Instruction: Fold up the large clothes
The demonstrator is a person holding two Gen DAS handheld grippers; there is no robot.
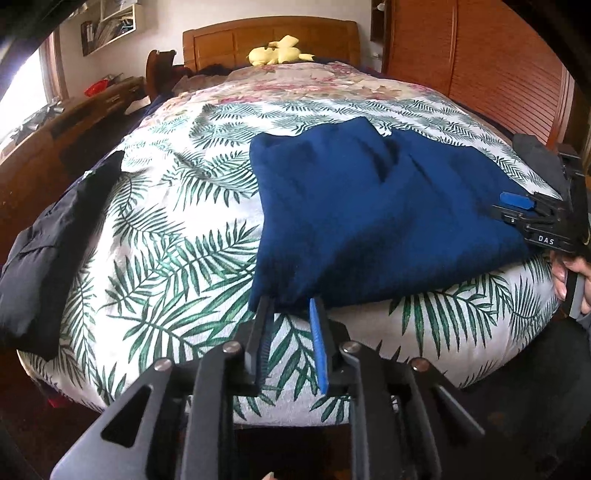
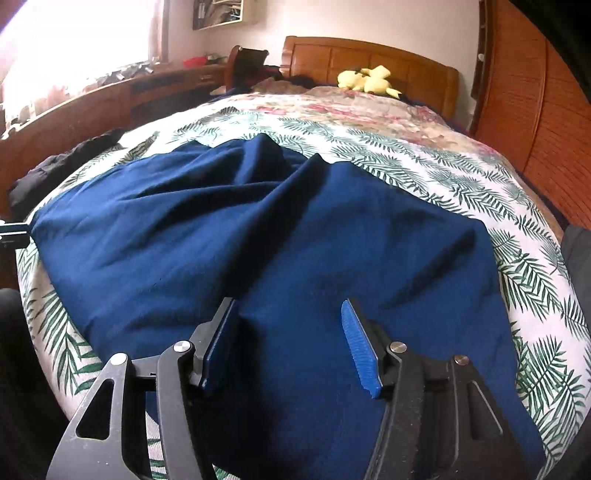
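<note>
A large navy blue garment (image 1: 369,214) lies spread and wrinkled on the bed's palm-leaf cover (image 1: 177,229). In the left wrist view my left gripper (image 1: 290,304) stands at the garment's near left corner. Its jaws are a narrow gap apart, the cloth's edge lies at their tips, and the pads do not press it. My right gripper (image 2: 288,310) hovers wide open over the garment's (image 2: 258,229) near right part, a soft ridge of cloth just inside its left finger (image 2: 221,332). That same right gripper (image 1: 517,201) shows at the garment's right edge, held by a hand (image 1: 569,277).
A black garment (image 1: 55,240) lies at the bed's left edge. A yellow plush toy (image 1: 279,53) sits by the wooden headboard (image 1: 273,35). A wooden dresser (image 2: 110,96) runs along the left side and a slatted wardrobe (image 1: 480,66) stands to the right.
</note>
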